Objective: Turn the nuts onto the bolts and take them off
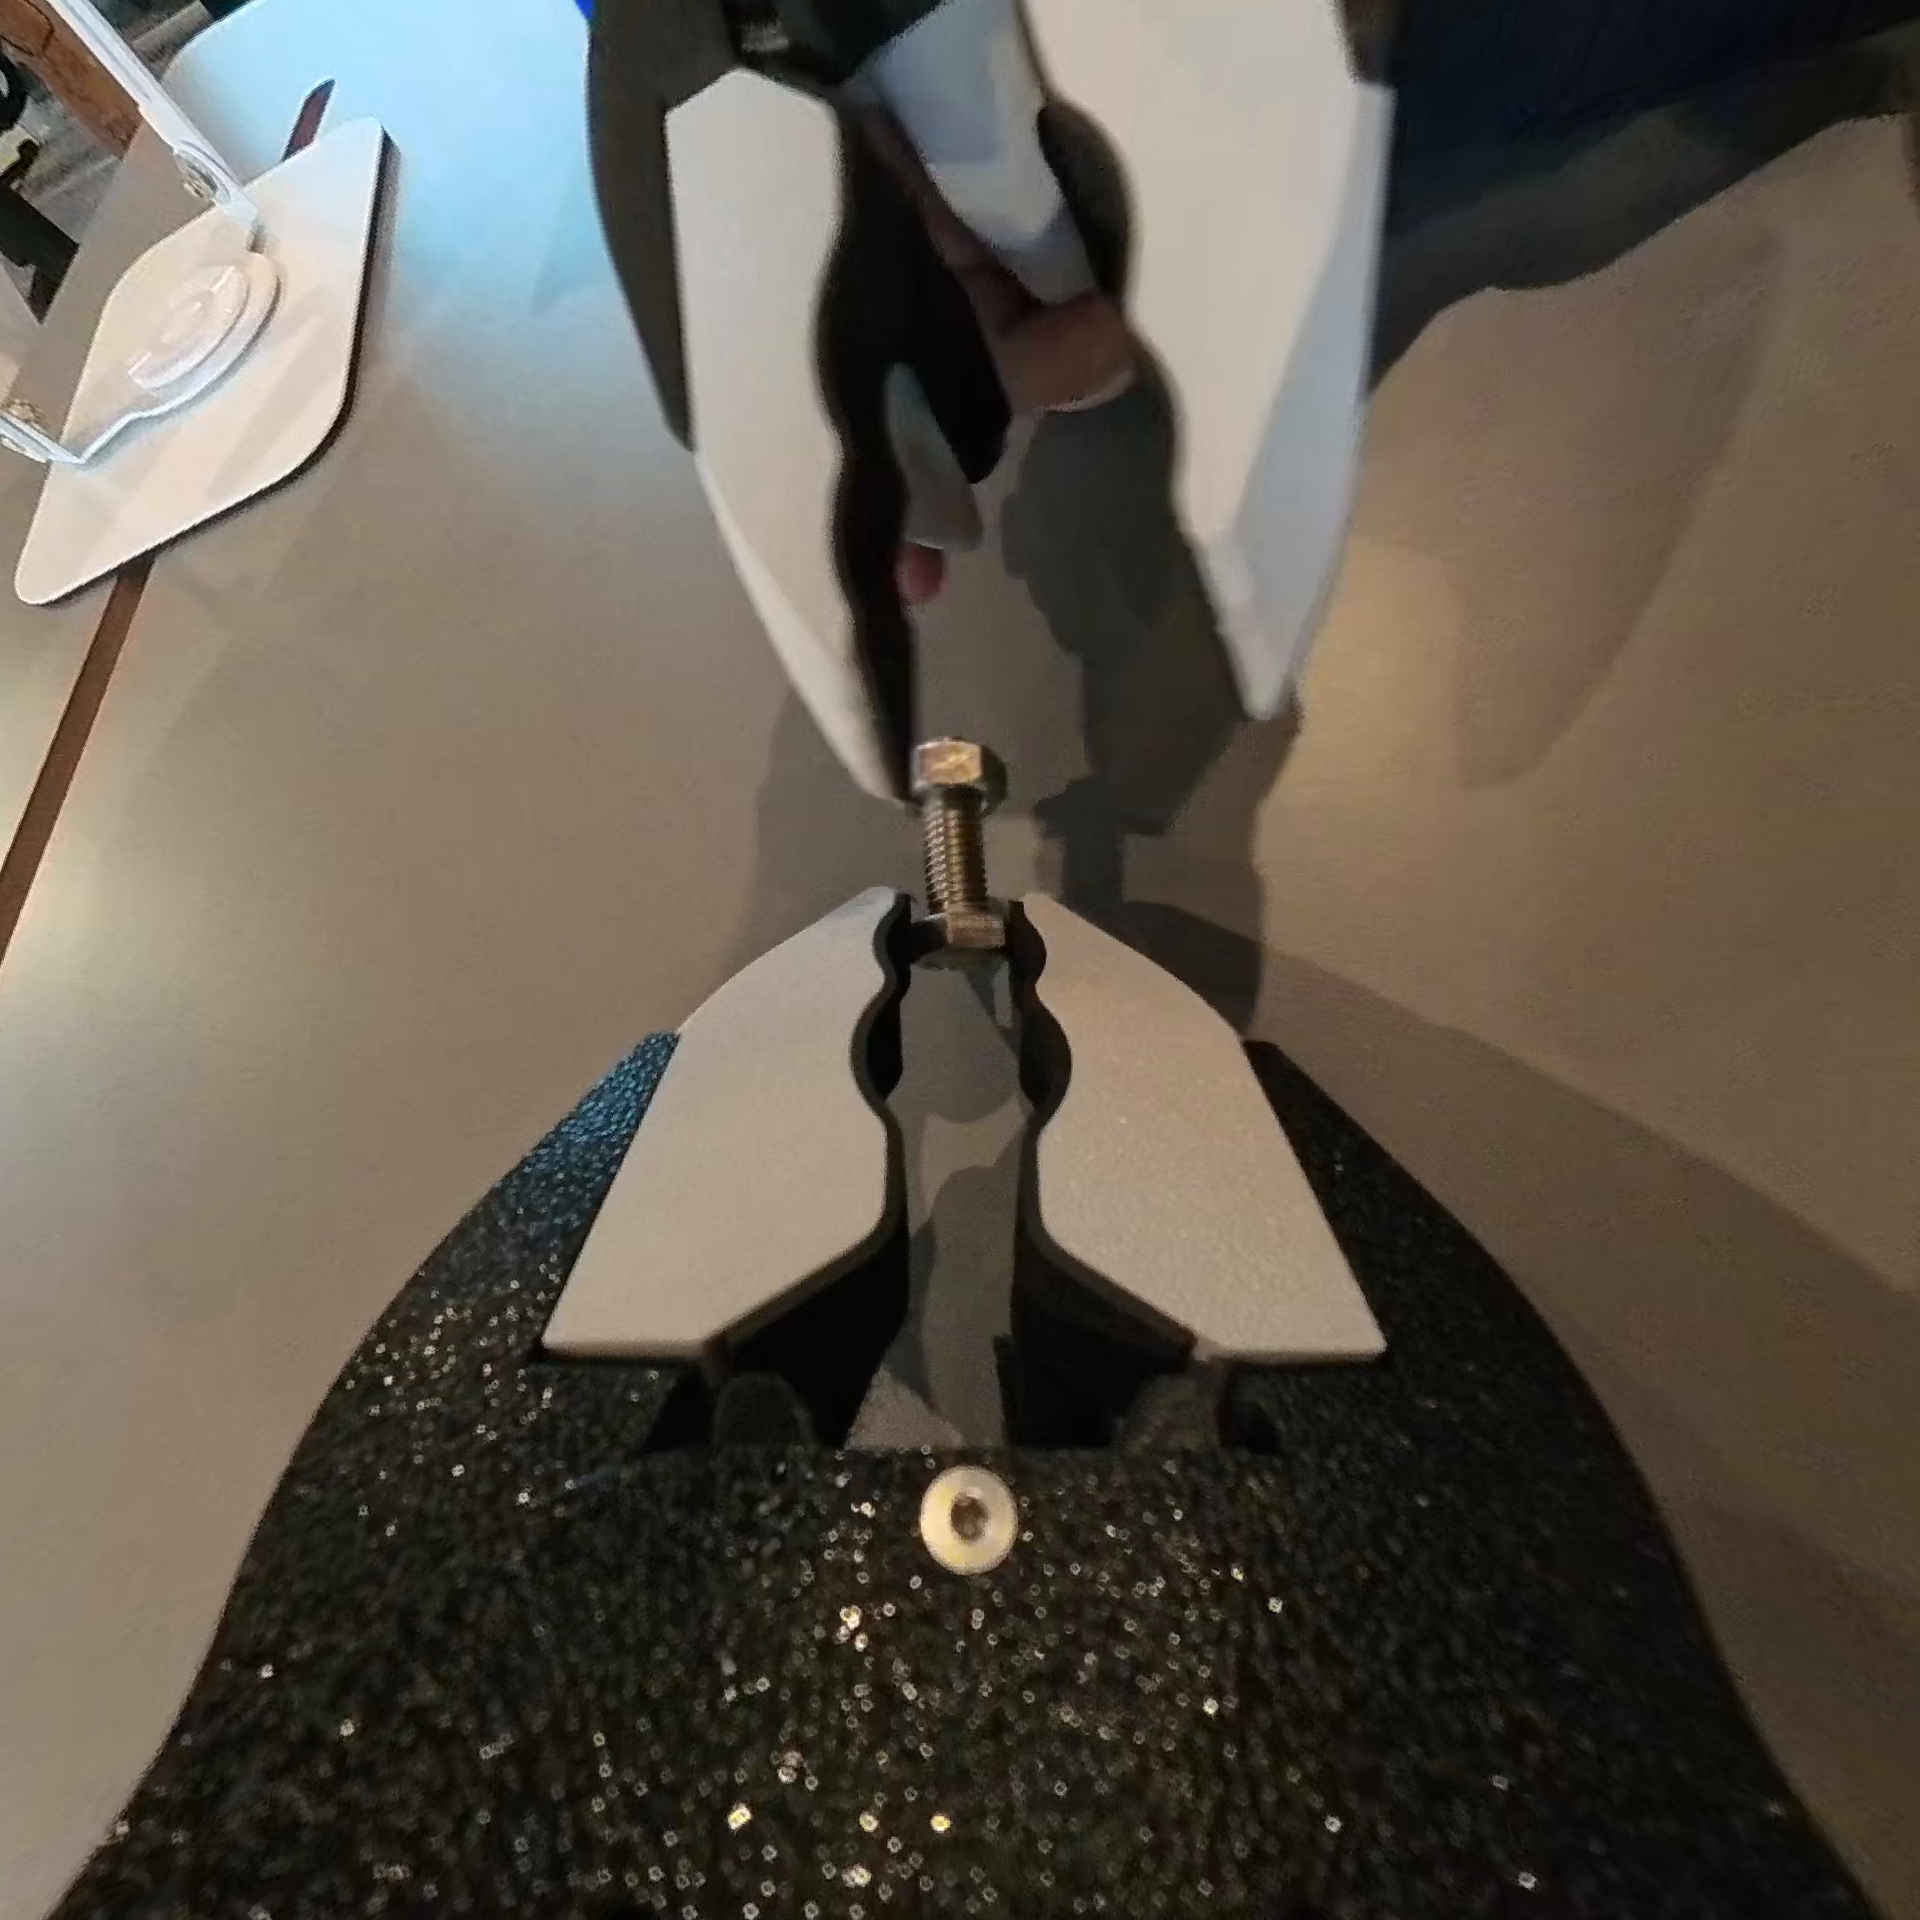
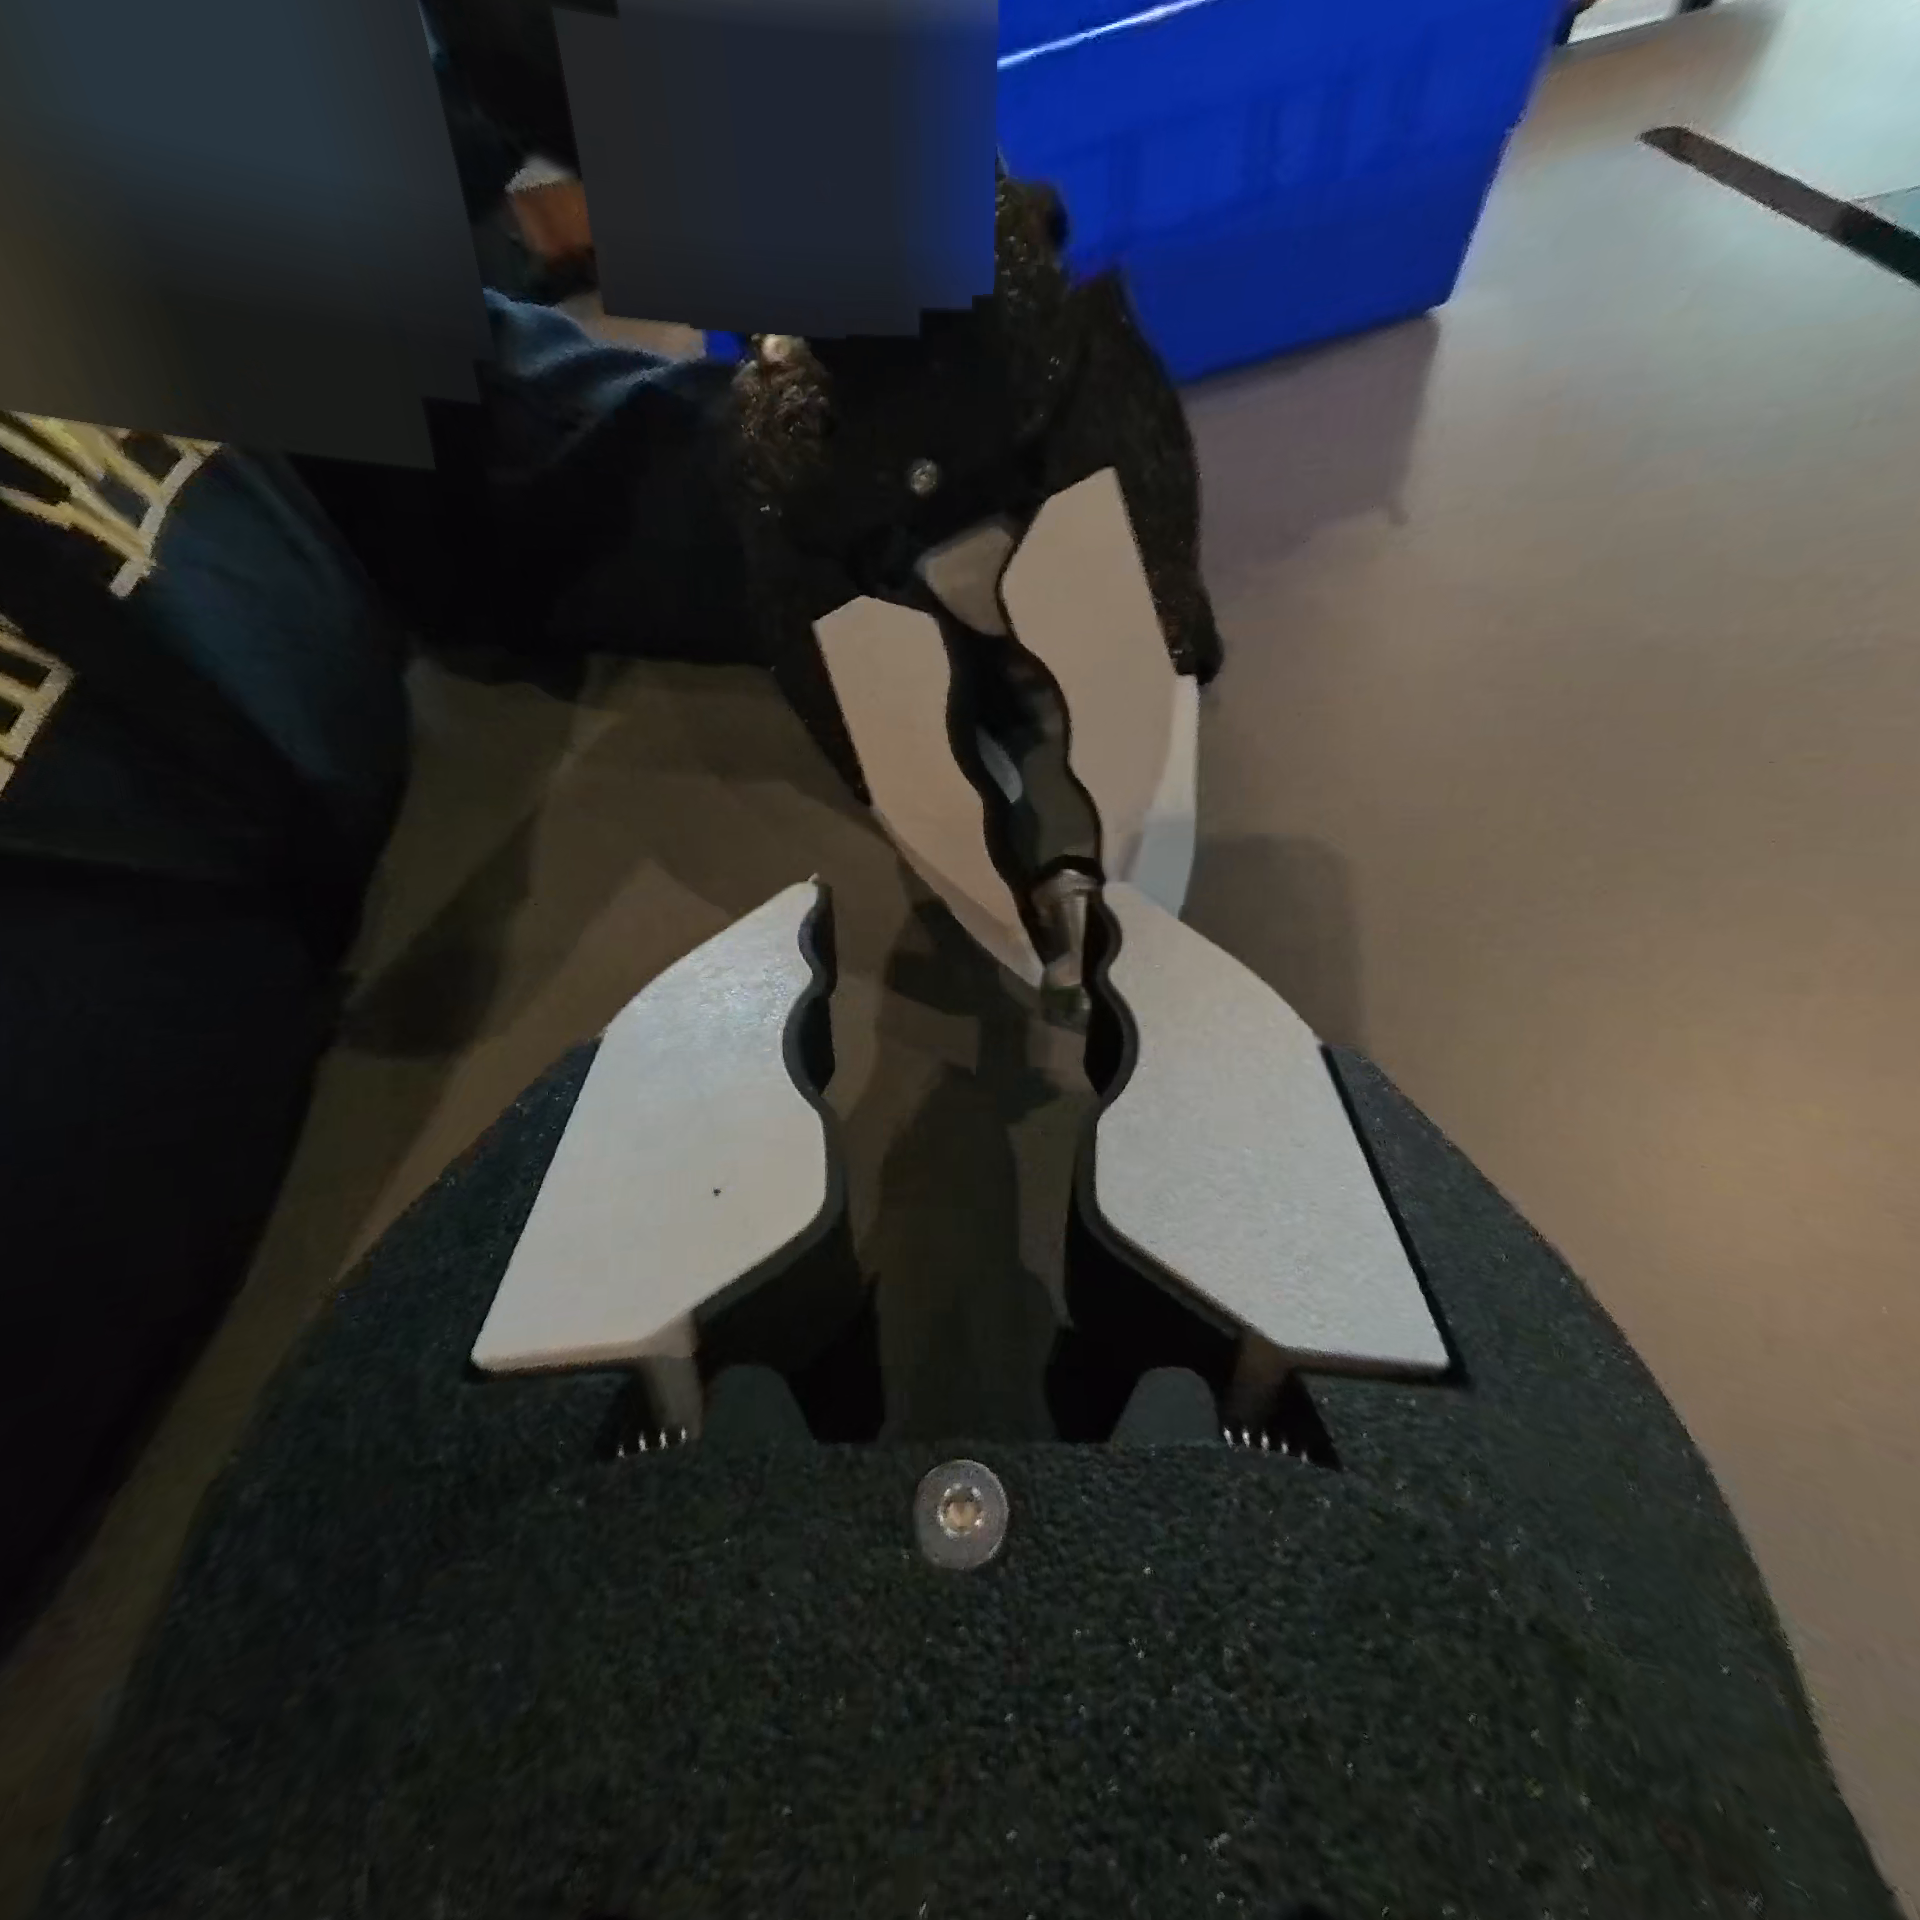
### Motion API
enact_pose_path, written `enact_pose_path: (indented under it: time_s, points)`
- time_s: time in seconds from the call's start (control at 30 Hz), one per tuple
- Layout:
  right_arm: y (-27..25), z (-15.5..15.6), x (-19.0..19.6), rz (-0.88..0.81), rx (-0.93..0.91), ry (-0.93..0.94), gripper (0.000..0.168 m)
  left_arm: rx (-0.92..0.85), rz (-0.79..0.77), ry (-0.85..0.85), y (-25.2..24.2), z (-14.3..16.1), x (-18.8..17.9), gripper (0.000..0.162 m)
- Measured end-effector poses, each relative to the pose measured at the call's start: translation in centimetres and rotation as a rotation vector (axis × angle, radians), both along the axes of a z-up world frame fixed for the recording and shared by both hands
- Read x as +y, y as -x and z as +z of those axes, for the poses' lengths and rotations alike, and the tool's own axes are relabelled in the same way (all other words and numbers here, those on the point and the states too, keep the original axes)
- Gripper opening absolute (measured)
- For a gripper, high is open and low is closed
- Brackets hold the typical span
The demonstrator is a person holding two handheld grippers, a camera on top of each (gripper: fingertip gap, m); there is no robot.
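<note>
A steel bolt stands between the two grippers above the grey table. My left gripper is shut on its near hex end. A hex nut sits at the far end of the thread. My right gripper comes in from above, open, with one finger beside the nut and the other well apart. In the right wrist view my right gripper is open. There the bolt lies against its right finger, held by the left gripper farther off.
A white stand base sits at the far left by the table's brown edge. A blue bin stands at the back. A person's dark clothing fills the left of the right wrist view.
</note>
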State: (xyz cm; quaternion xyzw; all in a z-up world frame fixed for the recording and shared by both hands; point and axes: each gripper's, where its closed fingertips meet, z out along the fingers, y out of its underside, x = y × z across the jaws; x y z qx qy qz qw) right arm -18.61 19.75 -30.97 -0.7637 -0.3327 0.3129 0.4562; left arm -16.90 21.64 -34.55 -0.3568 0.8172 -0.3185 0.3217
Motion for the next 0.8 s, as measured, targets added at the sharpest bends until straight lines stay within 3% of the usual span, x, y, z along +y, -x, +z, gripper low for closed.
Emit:
enact_pose_path:
  time_s: [0.13,0.3,0.6,0.8]
  points:
    - [-1.3,-0.4,1.0,-0.098,0.009,0.052,0.051,0.0,0.0,0.0,0.0,0.0,0.0,0.017]
    - [-1.0,-2.5,0.6,-0.074,-0.104,0.148,0.05,0.0,0.001,0.0,0.0,0.0,0.0,0.017]
    - [-0.7,-2.2,0.4,-0.054,-0.108,0.112,0.048,0.002,0.0,0.002,0.0,0.0,0.0,0.017]
    - [-0.1,-0.5,0.0,0.001,-0.053,-0.008,0.044,0.003,0.0,0.003,0.0,0.0,0.0,0.017]
